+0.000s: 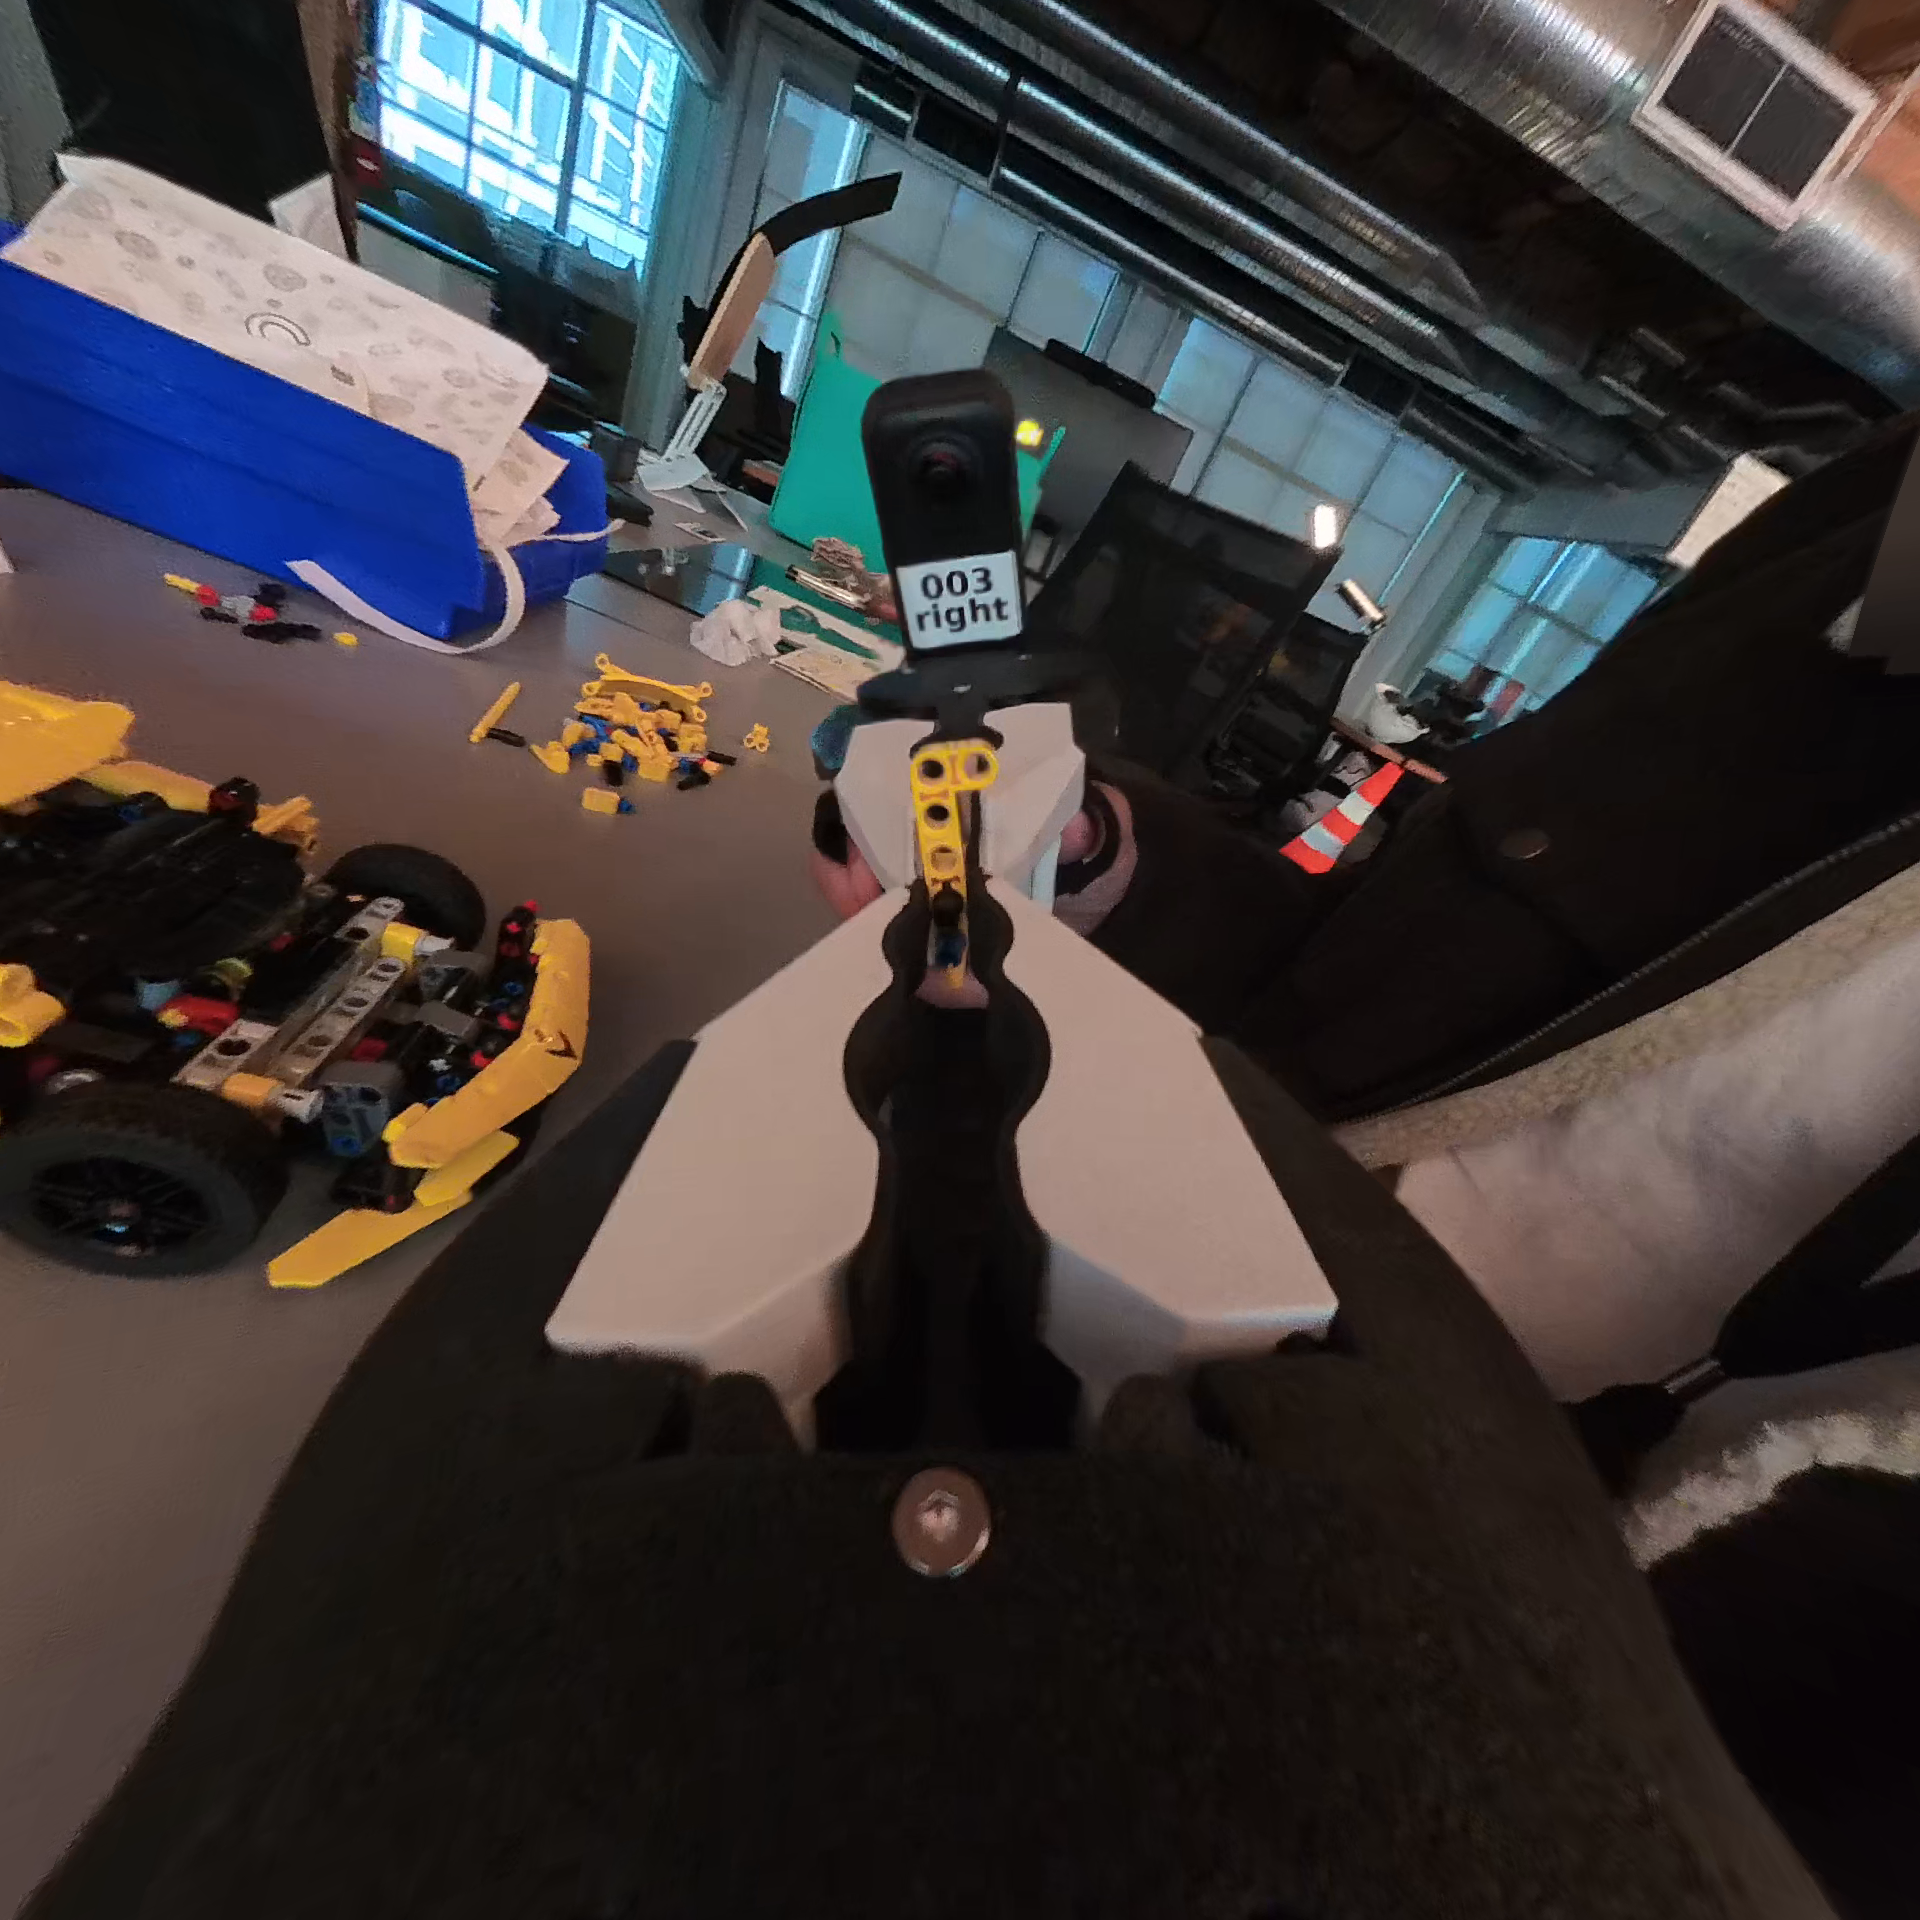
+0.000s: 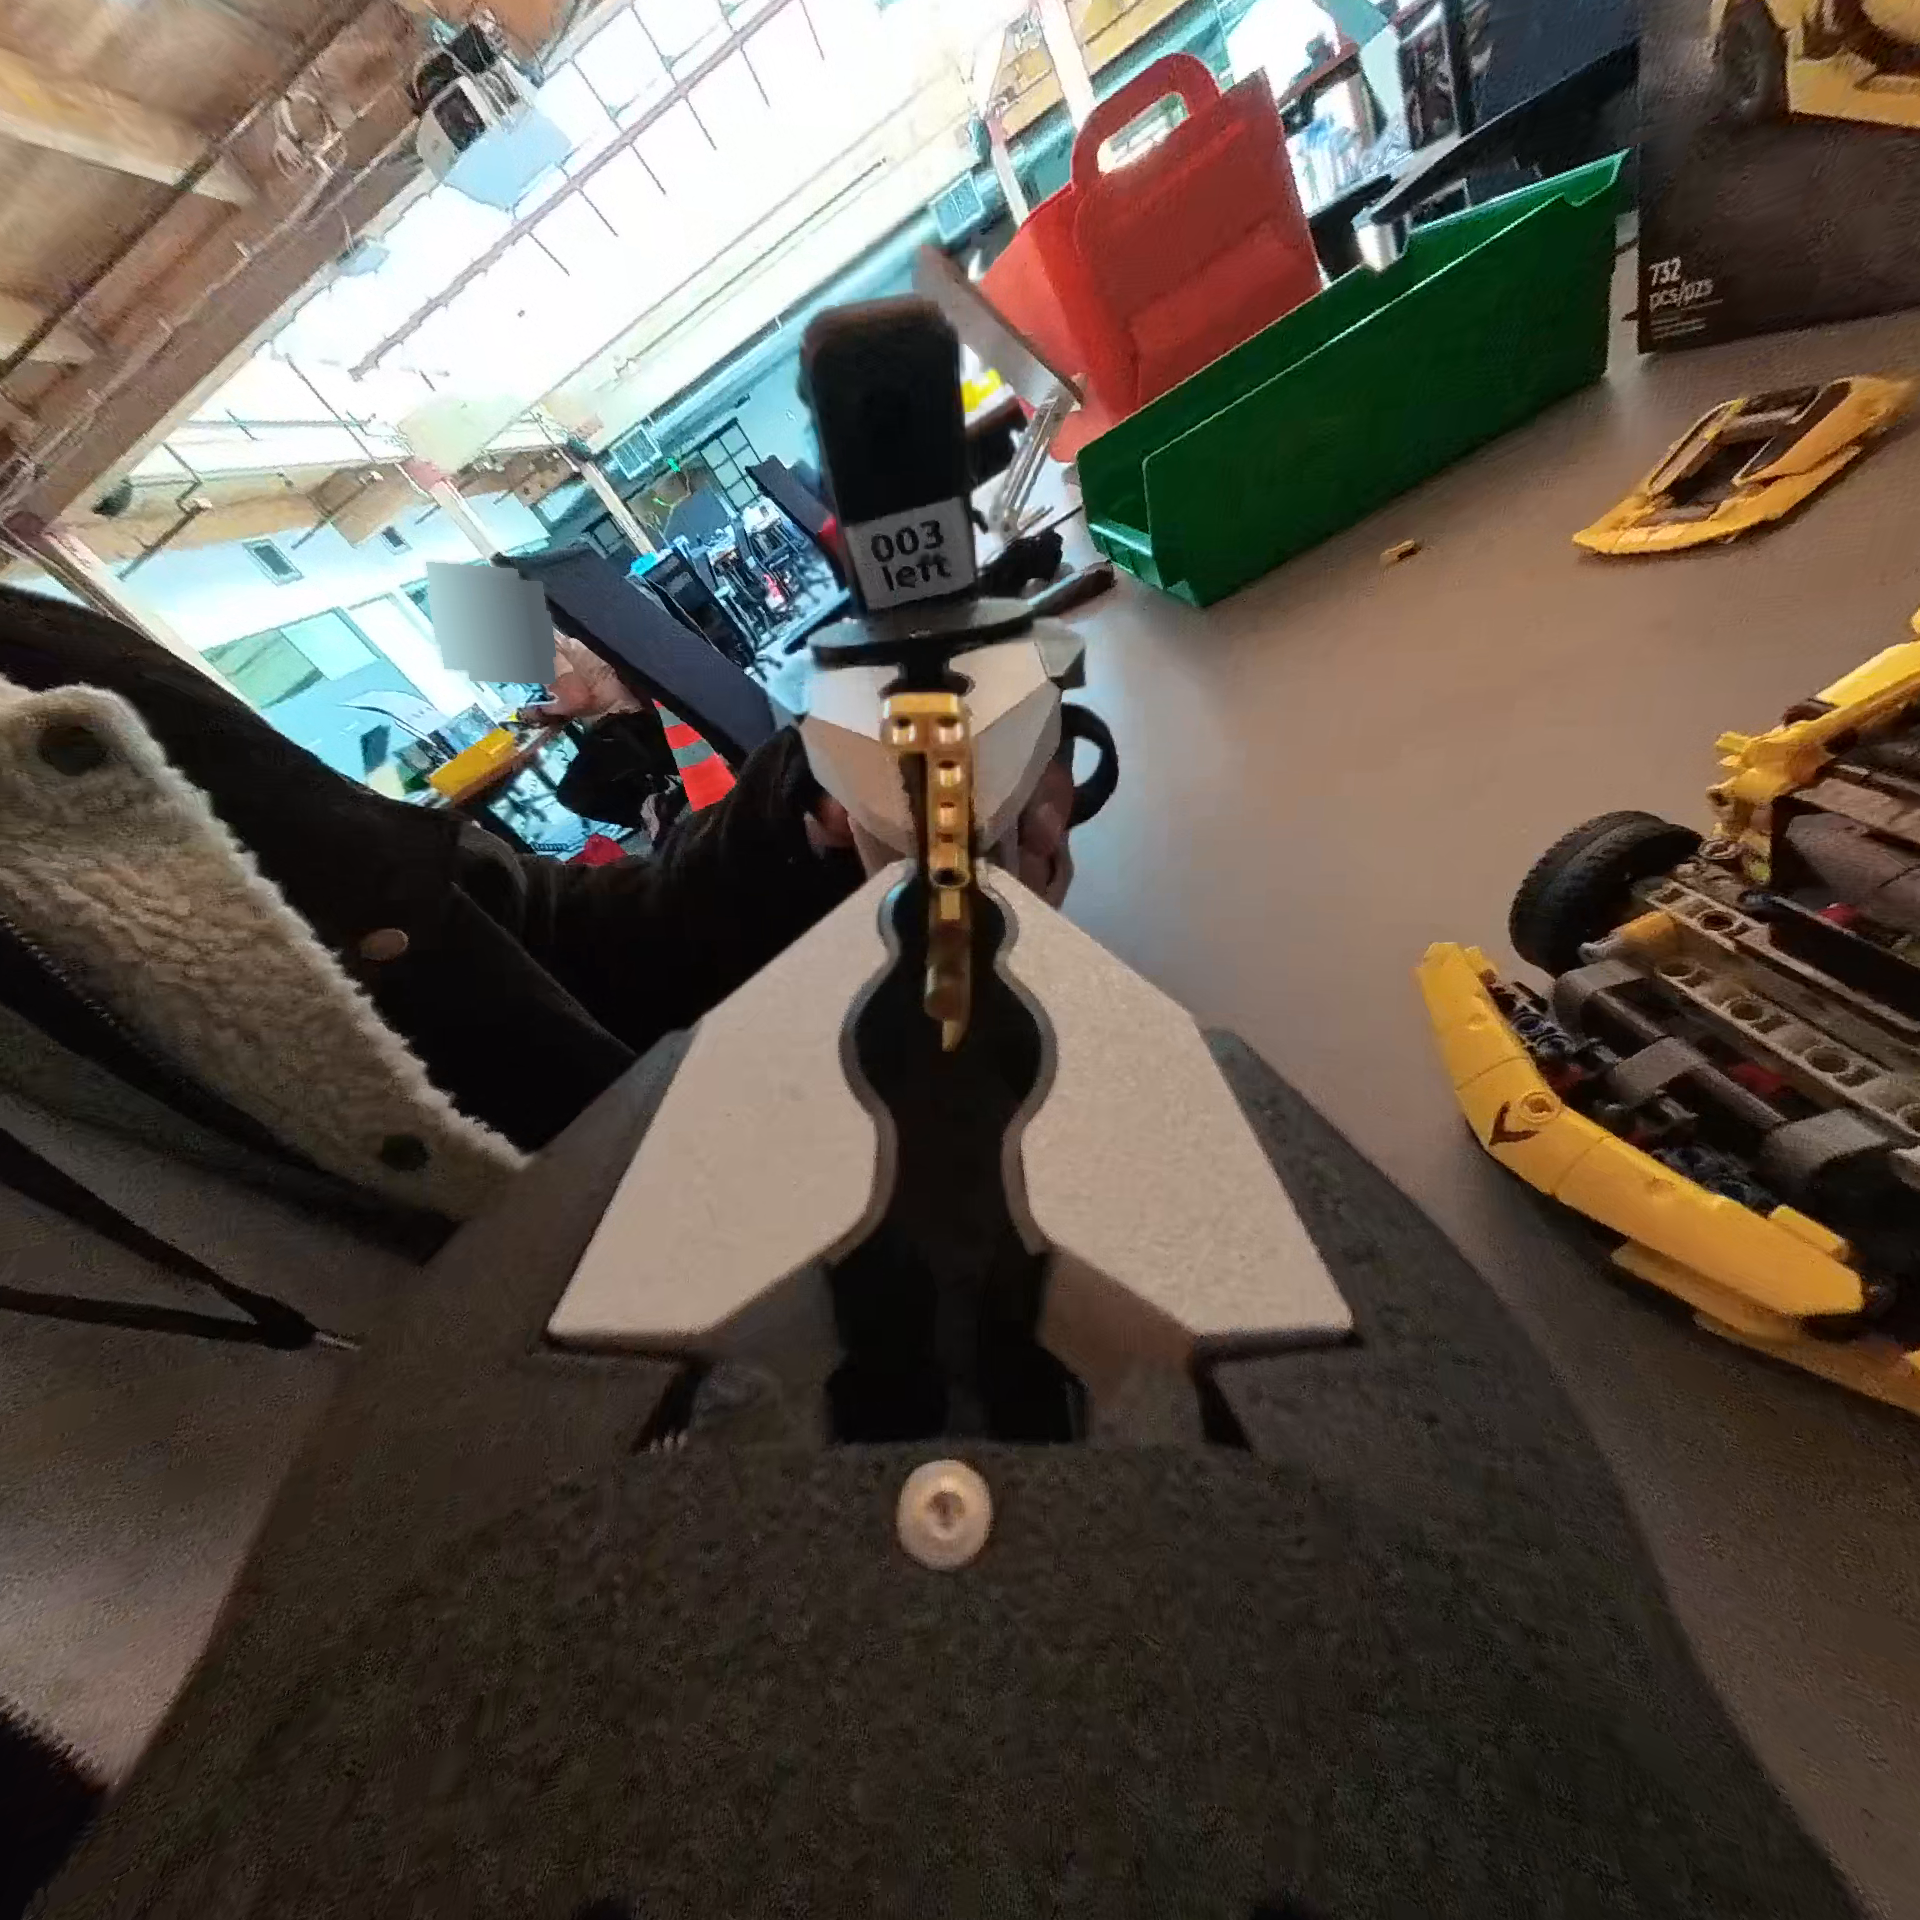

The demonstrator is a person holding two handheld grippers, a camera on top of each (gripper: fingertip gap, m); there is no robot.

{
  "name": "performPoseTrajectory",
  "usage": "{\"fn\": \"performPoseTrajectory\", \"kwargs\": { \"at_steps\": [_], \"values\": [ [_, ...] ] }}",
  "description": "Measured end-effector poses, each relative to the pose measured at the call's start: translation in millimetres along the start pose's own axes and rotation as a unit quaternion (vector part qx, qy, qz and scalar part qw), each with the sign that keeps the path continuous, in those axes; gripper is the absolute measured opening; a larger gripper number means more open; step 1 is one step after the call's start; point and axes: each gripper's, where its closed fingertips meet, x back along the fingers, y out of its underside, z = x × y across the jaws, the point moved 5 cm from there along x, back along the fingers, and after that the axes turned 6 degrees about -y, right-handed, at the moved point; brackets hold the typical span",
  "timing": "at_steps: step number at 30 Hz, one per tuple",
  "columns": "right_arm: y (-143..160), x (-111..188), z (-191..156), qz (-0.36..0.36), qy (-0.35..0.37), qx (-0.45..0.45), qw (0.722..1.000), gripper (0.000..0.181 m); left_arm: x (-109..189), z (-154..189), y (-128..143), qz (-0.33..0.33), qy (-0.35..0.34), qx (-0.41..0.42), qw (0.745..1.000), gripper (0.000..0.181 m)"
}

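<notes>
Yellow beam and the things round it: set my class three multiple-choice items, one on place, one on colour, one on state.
1. Where is the yellow beam? A on the car; B between the two grippers' tips; C in a box.
2. What colour is the bin beside the red bag? A grey; B green; C white.
3. How do the jaws of the left gripper stand? A wide apart; B closed on the beam; C out of view.

Key: 1 B, the left gripper and the right gripper each hold one end; 2 B, its walls are green; 3 B, the pads pinch the beam's end.
</notes>
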Motion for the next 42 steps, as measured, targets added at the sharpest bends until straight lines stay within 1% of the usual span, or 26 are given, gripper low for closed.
{"fn": "performPoseTrajectory", "kwargs": {
  "at_steps": [1,2,3,4,5,6,8,9,10,12,13,14,16,17,19,23,25,28,31,33,34,36,37,40,41,42],
  "values": [
    [0,3,1,-0.002,0.004,0.000,1.000,0.006,4,-3,-2,0.007,-0.008,0.003,1.000,0.006],
    [-5,13,2,0.020,-0.001,-0.006,1.000,0.006,15,-9,-9,0.042,-0.019,0.019,0.999,0.007],
    [-13,32,6,0.053,0.003,-0.018,0.998,0.006,35,-22,-21,0.094,-0.032,0.050,0.994,0.006],
    [-17,53,12,0.063,0.021,-0.015,0.998,0.006,58,-34,-31,0.143,-0.042,0.082,0.985,0.006],
    [-18,67,15,0.057,0.037,-0.006,0.998,0.007,74,-42,-37,0.174,-0.053,0.096,0.979,0.006],
    [-19,74,13,0.061,0.032,-0.005,0.998,0.007,77,-46,-37,0.169,-0.063,0.092,0.979,0.006],
    [-22,78,14,0.087,0.020,-0.017,0.996,0.007,54,-42,-22,0.088,-0.064,0.072,0.992,0.006],
    [-21,76,19,0.088,0.024,-0.027,0.995,0.006,37,-40,-9,0.031,-0.069,0.059,0.995,0.006],
    [-17,73,23,0.077,0.031,-0.034,0.996,0.006,22,-42,8,-0.041,-0.097,0.040,0.994,0.006],
    [-12,67,26,0.051,0.051,-0.024,0.997,0.006,5,-50,38,-0.168,-0.181,-0.052,0.968,0.006],
    [-9,64,28,0.042,0.062,-0.019,0.997,0.006,-2,-47,48,-0.207,-0.185,-0.098,0.956,0.006],
    [-6,62,30,0.032,0.071,-0.018,0.997,0.006,-9,-43,58,-0.240,-0.180,-0.131,0.945,0.006],
    [-3,58,31,0.019,0.065,-0.021,0.997,0.006,-15,-46,74,-0.301,-0.200,-0.178,0.915,0.006],
    [-2,56,31,0.016,0.063,-0.023,0.998,0.006,-16,-46,76,-0.306,-0.205,-0.193,0.909,0.006],
    [0,55,33,0.009,0.071,-0.024,0.997,0.006,-16,-43,73,-0.291,-0.193,-0.194,0.917,0.006],
    [8,50,39,-0.022,0.091,-0.028,0.995,0.006,-13,-46,64,-0.260,-0.193,-0.150,0.934,0.006],
    [16,46,47,-0.063,0.131,-0.027,0.989,0.006,-9,-44,49,-0.203,-0.172,-0.101,0.959,0.006],
    [31,33,51,-0.143,0.169,0.002,0.975,0.007,3,-45,24,-0.100,-0.124,0.016,0.987,0.006],
    [47,23,57,-0.227,0.199,0.028,0.953,0.007,11,-41,7,-0.020,-0.052,0.113,0.992,0.006],
    [53,20,61,-0.253,0.198,0.013,0.947,0.007,12,-38,4,-0.002,-0.025,0.140,0.990,0.007],
    [55,19,62,-0.260,0.187,-0.002,0.947,0.011,12,-36,4,0.000,-0.015,0.145,0.989,0.006],
    [53,17,57,-0.248,0.146,-0.024,0.958,0.022,11,-33,3,0.005,0.000,0.150,0.989,0.006],
    [45,16,53,-0.218,0.128,-0.024,0.967,0.023,11,-32,3,0.003,0.003,0.150,0.989,0.006],
    [4,13,26,-0.039,0.048,-0.017,0.998,0.025,9,-29,4,0.000,0.011,0.145,0.989,0.006],
    [-4,12,19,-0.003,0.028,-0.021,0.999,0.026,8,-28,4,-0.001,0.012,0.144,0.990,0.006],
    [-6,10,14,0.005,0.012,-0.022,1.000,0.025,8,-28,4,-0.002,0.013,0.144,0.990,0.006]
  ]
}}
